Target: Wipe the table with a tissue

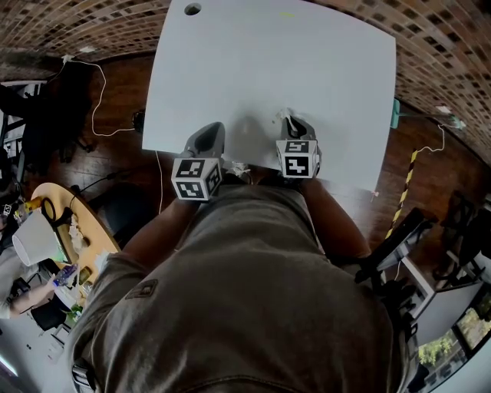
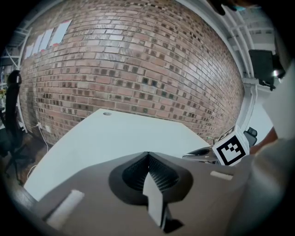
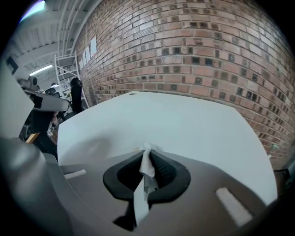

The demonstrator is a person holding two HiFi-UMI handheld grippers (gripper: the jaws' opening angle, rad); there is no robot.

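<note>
My right gripper pinches a tissue poking past its tips above the white table, my left gripper closed on nothing; I'd tilt down, press lightly, sweep evenly.

The white table spreads out past my fingers. A small round hole sits far beyond them, to the left.
</note>
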